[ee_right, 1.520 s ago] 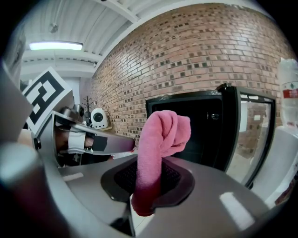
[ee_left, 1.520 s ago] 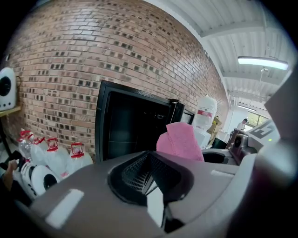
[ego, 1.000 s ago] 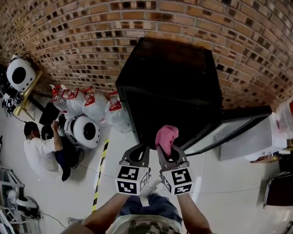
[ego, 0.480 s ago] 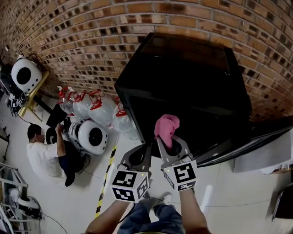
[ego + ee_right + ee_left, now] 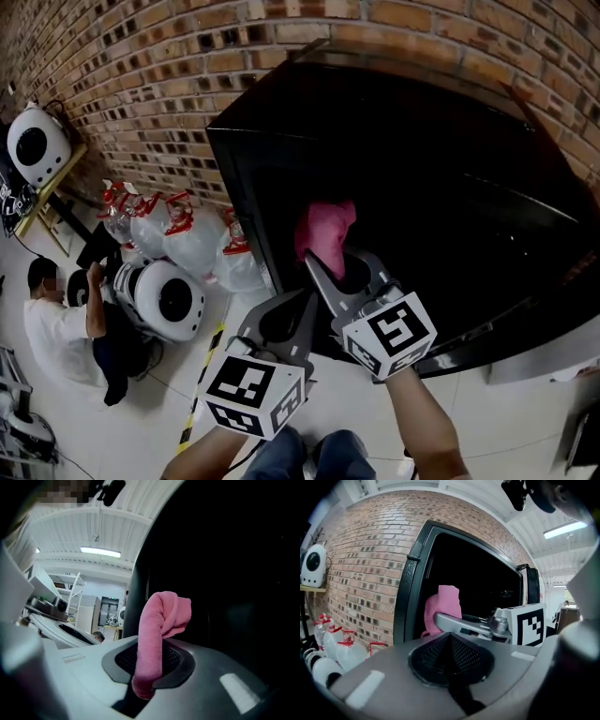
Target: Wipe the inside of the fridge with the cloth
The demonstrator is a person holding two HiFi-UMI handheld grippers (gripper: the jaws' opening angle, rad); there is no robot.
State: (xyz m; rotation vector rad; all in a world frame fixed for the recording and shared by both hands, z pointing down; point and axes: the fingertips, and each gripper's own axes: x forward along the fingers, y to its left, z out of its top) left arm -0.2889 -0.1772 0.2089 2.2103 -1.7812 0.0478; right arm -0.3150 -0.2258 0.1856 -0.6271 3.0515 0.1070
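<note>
A black fridge (image 5: 281, 122) stands open against the brick wall, its inside dark. My right gripper (image 5: 323, 261) is shut on a pink cloth (image 5: 324, 232), which sticks up from the jaws at the left part of the fridge opening. In the right gripper view the cloth (image 5: 161, 616) rises folded from between the jaws (image 5: 150, 658) against the dark interior. Lower and to the left, in front of the fridge's bottom edge, my left gripper (image 5: 298, 302) is shut and holds nothing. The left gripper view shows its jaws (image 5: 451, 637) closed, with the cloth (image 5: 443, 604) and the fridge frame (image 5: 405, 588) beyond.
The fridge door (image 5: 534, 342) hangs open at the lower right. Left of the fridge lie bags of bottles (image 5: 183, 230), a white round device (image 5: 164, 298) and a crouching person (image 5: 56, 328). A yellow-black tape strip (image 5: 202, 380) runs across the pale floor.
The fridge has grown larger in view as I closed in. My right gripper has carried the cloth forward, up to the fridge opening. The left gripper stays shut beside it.
</note>
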